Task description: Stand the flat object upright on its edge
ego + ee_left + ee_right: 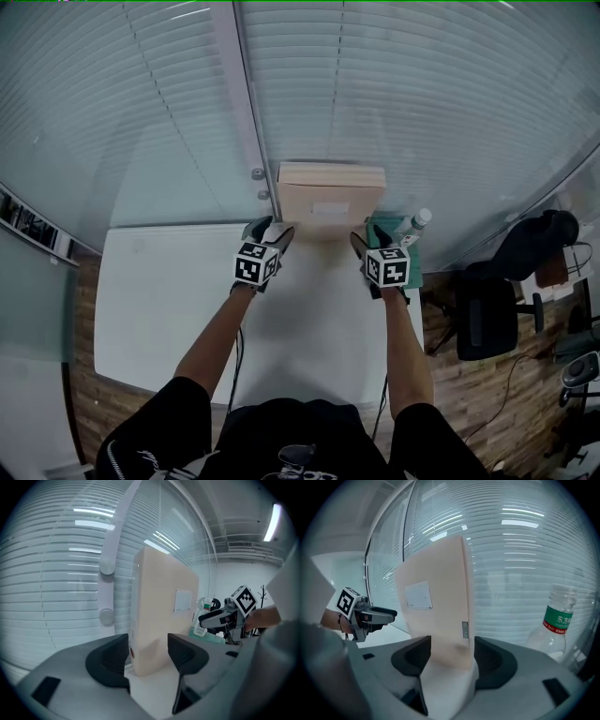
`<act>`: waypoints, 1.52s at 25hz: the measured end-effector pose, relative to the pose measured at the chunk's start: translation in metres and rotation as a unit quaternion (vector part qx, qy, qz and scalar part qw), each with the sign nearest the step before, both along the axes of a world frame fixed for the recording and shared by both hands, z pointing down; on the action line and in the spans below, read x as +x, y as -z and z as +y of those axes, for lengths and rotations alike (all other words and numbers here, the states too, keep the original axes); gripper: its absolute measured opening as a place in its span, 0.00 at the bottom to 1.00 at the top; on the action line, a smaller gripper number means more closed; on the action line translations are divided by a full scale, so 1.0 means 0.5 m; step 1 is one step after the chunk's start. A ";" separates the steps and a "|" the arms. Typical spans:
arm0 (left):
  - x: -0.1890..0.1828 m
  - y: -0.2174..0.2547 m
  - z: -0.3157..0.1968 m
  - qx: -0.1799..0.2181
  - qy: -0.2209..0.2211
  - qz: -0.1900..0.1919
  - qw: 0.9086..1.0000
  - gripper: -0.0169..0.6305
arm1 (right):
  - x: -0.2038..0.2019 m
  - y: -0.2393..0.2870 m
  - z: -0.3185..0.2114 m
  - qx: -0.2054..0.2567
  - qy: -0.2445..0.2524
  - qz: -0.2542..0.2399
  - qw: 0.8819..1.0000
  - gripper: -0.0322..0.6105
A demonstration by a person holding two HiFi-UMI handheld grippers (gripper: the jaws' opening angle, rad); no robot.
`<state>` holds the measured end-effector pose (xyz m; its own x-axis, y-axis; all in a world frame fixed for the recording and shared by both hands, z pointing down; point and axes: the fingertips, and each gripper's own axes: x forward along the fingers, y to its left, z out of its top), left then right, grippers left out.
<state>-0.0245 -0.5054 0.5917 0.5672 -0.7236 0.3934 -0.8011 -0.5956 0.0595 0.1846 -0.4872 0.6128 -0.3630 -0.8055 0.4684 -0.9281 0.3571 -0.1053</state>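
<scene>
1. Both bare forearms reach straight forward from the body over the white table [169,300]. They run nearly parallel, and the wrists are level with each other.
2. The left gripper [269,228] and the right gripper [368,239] point away from the person and slightly down. Each has its marker cube on top, and both are close to the table's far edge.
3. The left gripper's jaws stand wide apart. The lower left corner of the box [330,202] sits in the gap between them, and no pad clearly presses on it.
4. The right gripper's jaws are also spread wide, and they flank the box's lower right corner. The box nearly fills that gap, but no squeeze shows.
5. The flat beige box stands upright on its long edge at the table's far edge, right of the middle. Its broad labelled face is turned toward the person.
6. A clear bottle [417,223] with a white cap stands at the table's far right corner, just beside the box. Next to it is a green item [412,255], mostly hidden by the right gripper.
7. Behind the box, closed blinds [375,94] rise from the far edge, and the box's back is close against them.
</scene>
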 end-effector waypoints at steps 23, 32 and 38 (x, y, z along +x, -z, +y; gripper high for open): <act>-0.093 0.052 0.220 0.029 -0.019 0.049 0.998 0.10 | -0.114 0.073 0.203 0.040 0.019 -0.024 0.999 0.12; -0.154 0.072 0.288 0.031 -0.036 0.085 0.995 0.06 | -0.202 0.085 0.269 0.050 0.029 -0.018 0.998 0.08; -0.203 0.076 0.324 0.033 -0.044 0.094 0.994 0.06 | -0.257 0.091 0.309 0.057 0.029 -0.019 0.998 0.08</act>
